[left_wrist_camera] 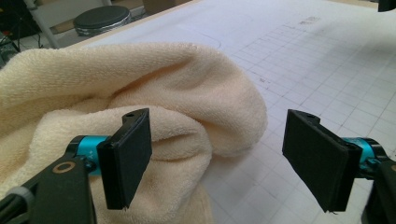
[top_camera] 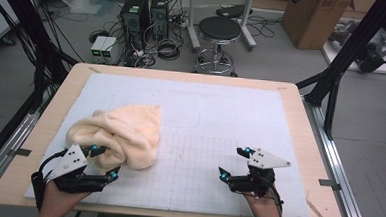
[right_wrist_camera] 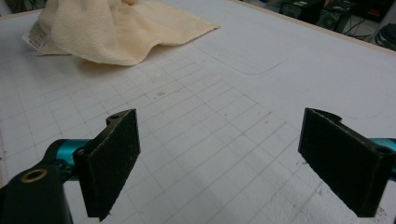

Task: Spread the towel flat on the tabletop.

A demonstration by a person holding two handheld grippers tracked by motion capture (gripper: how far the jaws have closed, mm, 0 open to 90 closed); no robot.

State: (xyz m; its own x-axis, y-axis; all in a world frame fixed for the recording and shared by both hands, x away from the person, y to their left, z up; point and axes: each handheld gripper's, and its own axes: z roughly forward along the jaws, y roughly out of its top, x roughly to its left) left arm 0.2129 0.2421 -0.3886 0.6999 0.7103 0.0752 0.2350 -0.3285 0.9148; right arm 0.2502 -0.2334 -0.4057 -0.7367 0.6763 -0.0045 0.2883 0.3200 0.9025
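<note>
A crumpled cream towel lies on the left half of the white gridded mat. My left gripper stands open at the towel's near edge; in the left gripper view a rounded fold of the towel bulges between and just beyond the two black pads, which do not press on it. Near the mat's front right, my right gripper is open over bare grid, well apart from the towel. In the right gripper view the towel lies far off at the upper left, with a small label at its edge.
The mat rests on a wooden table with black frame posts at both sides. Beyond the far edge stand a black stool, computer towers, tangled cables and a cardboard box on the floor.
</note>
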